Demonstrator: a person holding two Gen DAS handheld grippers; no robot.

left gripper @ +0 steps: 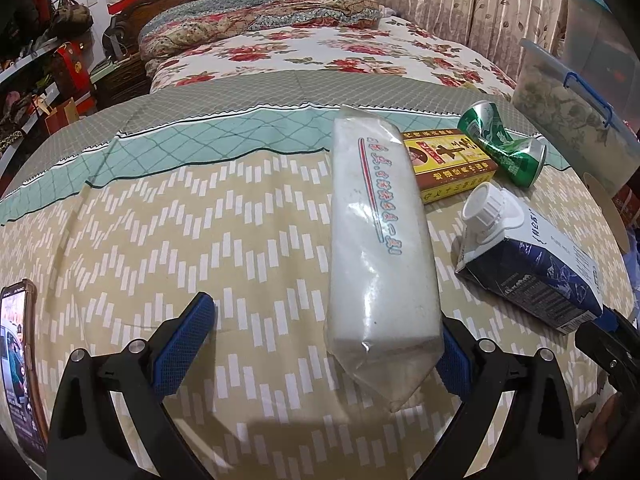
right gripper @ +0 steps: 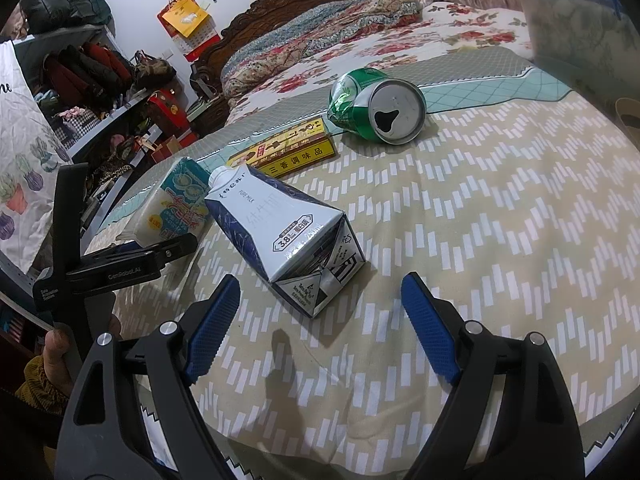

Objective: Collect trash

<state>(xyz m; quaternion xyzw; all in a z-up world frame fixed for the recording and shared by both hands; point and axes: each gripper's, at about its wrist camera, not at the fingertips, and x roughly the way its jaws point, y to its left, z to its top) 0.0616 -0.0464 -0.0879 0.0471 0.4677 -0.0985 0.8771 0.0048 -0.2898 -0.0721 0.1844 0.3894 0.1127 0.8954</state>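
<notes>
- Hovering with jaws spread wide, left gripper (left gripper: 320, 344) straddling the near end of a clear bag (left gripper: 380, 240) of white grains; right pad at or very near the bag's corner, left pad well clear, nothing pinched yet.
- Lying lengthwise away from those jaws, bag flat on the bedspread (left gripper: 200, 220), presumably lined up so a squeeze across its narrow end can lift it.
- Standing wide apart too, right gripper (right gripper: 316, 328) empty, aimed at the folded base of a milk carton (right gripper: 280, 236) just ahead of the jaws and slightly left of their middle; likely next pick, judging by the aim.
- Resting on its side, carton with cap end pointing away; beyond it a yellow box (right gripper: 288, 152), and farther out, to the right, a crushed green can (right gripper: 376, 108) with its open top facing back.
- Sitting off to the outside of the left jaws, a phone (left gripper: 18, 360) with lit screen.
- Serving as work surface, soft quilted cover in beige zigzag, teal band beyond; a yielding base, so likely some sinking under a press.
- Filling the room behind: floral bedding, carved headboard (right gripper: 280, 0), wall calendar (right gripper: 186, 16), cluttered shelves (right gripper: 100, 80), a plastic tub (right gripper: 580, 20) at far right, possibly meant for the trash.
</notes>
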